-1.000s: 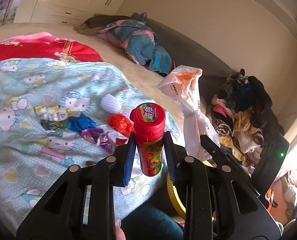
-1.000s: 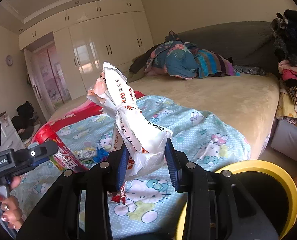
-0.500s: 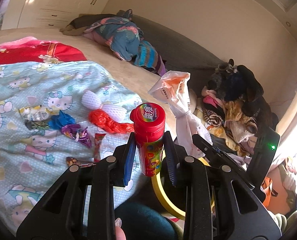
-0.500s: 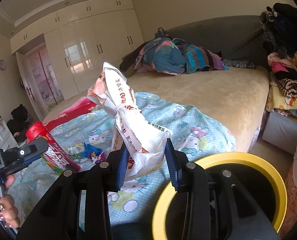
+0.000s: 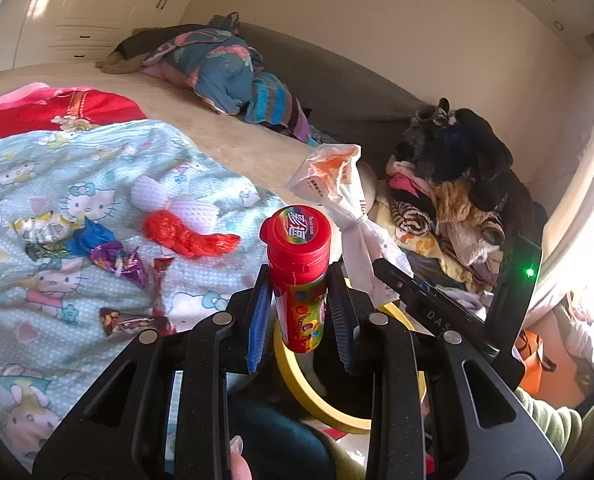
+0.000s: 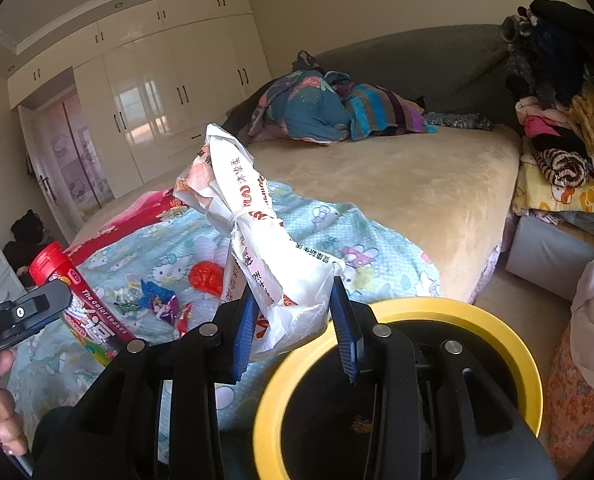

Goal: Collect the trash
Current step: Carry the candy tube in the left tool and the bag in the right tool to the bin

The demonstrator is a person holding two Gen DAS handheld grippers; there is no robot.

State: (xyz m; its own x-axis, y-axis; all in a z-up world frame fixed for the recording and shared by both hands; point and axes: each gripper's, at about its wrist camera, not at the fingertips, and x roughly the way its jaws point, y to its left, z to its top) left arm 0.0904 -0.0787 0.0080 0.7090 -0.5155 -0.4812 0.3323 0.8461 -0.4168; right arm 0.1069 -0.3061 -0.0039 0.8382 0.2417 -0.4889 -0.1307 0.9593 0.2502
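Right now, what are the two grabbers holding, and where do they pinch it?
The left gripper pinches the red candy tube around its middle. The right gripper pinches the tied white plastic bag near its lower end.

Cream wardrobes [image 6: 169,80] with dark handles filled the upper left of the right wrist view. A beige bed [image 6: 397,184] occupied the centre, clothes piled [image 6: 557,128] at right, under bright daylight.
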